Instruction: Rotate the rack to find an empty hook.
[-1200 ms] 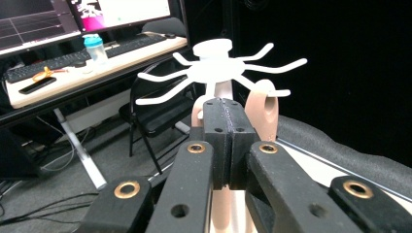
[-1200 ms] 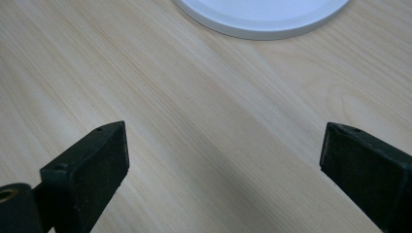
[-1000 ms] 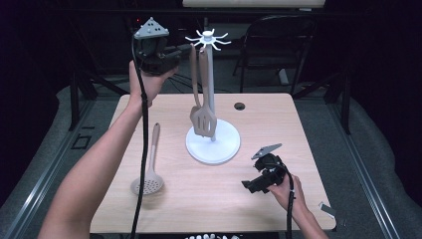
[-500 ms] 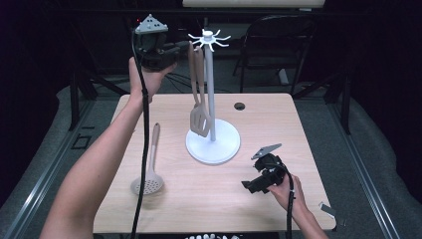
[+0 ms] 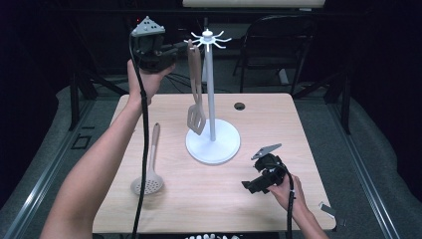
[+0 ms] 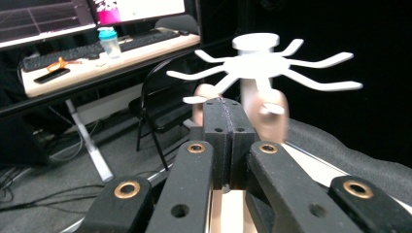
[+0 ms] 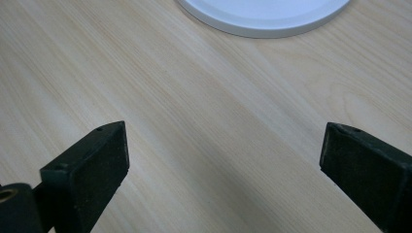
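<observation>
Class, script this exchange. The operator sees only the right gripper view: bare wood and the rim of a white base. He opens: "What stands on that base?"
Observer: A white stand with hooks on top; a spatula hangs beside its pole.
Operator: Where is the other hand?
Observer: The left hand-held gripper is raised at the spatula's handle top, jaws shut.
Operator: Anything else on the table?
Observer: A skimmer lies flat, left of the stand.
</observation>
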`<state>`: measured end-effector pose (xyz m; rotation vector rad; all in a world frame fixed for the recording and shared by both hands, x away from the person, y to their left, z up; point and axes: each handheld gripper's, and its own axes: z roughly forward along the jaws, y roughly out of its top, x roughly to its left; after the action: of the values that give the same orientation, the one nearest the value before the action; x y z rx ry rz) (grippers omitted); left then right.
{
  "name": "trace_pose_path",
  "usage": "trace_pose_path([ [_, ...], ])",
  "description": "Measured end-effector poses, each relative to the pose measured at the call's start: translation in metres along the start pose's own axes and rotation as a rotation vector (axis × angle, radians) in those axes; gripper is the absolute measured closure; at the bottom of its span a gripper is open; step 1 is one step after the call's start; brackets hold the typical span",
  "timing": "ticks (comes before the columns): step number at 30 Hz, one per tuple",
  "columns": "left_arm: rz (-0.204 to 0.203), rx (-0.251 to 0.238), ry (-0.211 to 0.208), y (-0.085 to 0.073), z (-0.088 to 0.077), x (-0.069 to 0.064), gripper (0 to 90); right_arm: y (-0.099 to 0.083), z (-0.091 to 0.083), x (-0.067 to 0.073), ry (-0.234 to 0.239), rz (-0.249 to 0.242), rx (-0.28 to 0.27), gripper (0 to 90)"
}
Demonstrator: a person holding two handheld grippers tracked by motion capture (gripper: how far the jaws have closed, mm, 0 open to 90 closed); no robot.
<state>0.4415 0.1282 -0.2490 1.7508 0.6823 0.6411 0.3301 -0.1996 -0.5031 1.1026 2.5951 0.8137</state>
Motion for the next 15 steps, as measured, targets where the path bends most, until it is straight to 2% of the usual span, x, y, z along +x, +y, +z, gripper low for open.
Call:
trace_pose_path([
  [4, 0.010, -0.017, -0.018, -0.001, -0.009, -0.006, 90.0, 0.001, -0.001, 0.000, -0.001, -0.004, 0.015, 3.5],
  [6, 0.024, -0.030, -0.038, 0.000, -0.014, -0.011, 90.0, 0.001, 0.000, 0.001, 0.000, -0.006, 0.016, 3.5],
  [8, 0.042, -0.022, -0.045, 0.003, -0.015, -0.015, 90.0, 0.002, 0.000, 0.001, -0.002, -0.009, 0.021, 3.5],
  [11, 0.055, -0.015, -0.056, 0.005, -0.012, -0.018, 90.0, 0.002, 0.000, 0.002, 0.004, 0.002, 0.021, 3.5],
  [15, 0.059, 0.001, -0.048, 0.006, -0.005, -0.018, 90.0, 0.001, -0.001, 0.001, 0.001, 0.000, 0.018, 3.5],
])
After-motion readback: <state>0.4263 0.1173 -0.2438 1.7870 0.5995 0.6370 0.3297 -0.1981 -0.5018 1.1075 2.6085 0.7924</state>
